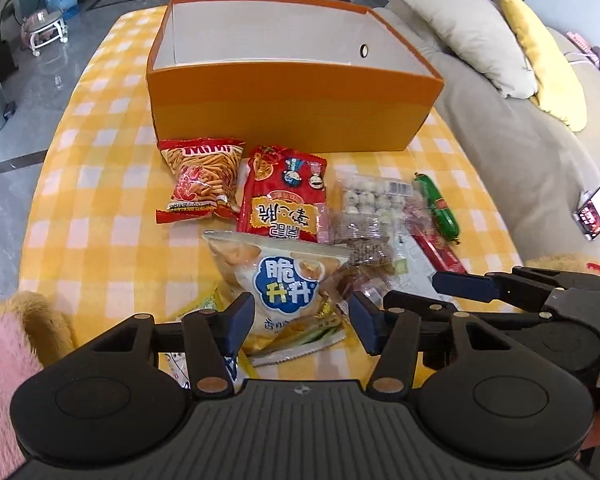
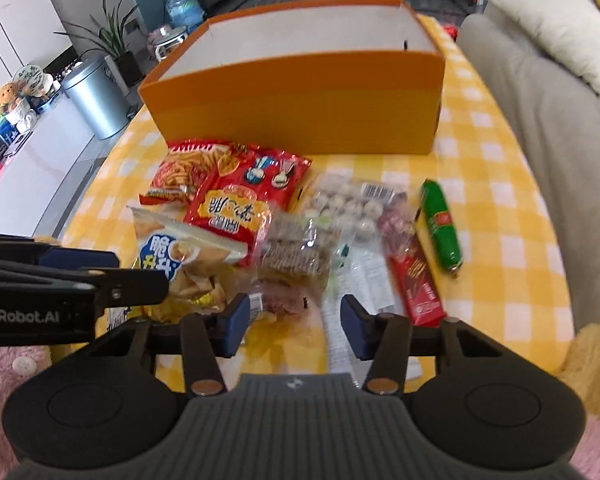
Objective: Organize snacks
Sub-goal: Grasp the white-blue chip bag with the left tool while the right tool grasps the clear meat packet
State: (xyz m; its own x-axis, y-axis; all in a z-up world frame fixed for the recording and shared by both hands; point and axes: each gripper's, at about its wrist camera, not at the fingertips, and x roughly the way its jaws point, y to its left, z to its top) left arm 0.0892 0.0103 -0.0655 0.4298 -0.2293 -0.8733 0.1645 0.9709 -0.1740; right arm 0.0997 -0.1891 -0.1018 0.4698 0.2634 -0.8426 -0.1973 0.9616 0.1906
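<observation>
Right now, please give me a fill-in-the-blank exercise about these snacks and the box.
1. The orange box stands on a yellow and white ____ cloth.
2. The sausage beside the red stick pack has a ____ wrapper.
3. The bag between the left gripper fingers is mostly ____.
4. No snack shows inside the ____.

Missing words: checked; green; white; box

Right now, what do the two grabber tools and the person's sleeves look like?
Each gripper is black plastic: a ribbed grey-black middle plate, a round bulge on either side, and jointed bars with small metal rivets. Their fingers end in dark blue flat pads. White lettering runs along the side of the left gripper seen from the right camera. The sleeves are fluffy pink with fuzzy yellow cuffs and a white button.
</observation>
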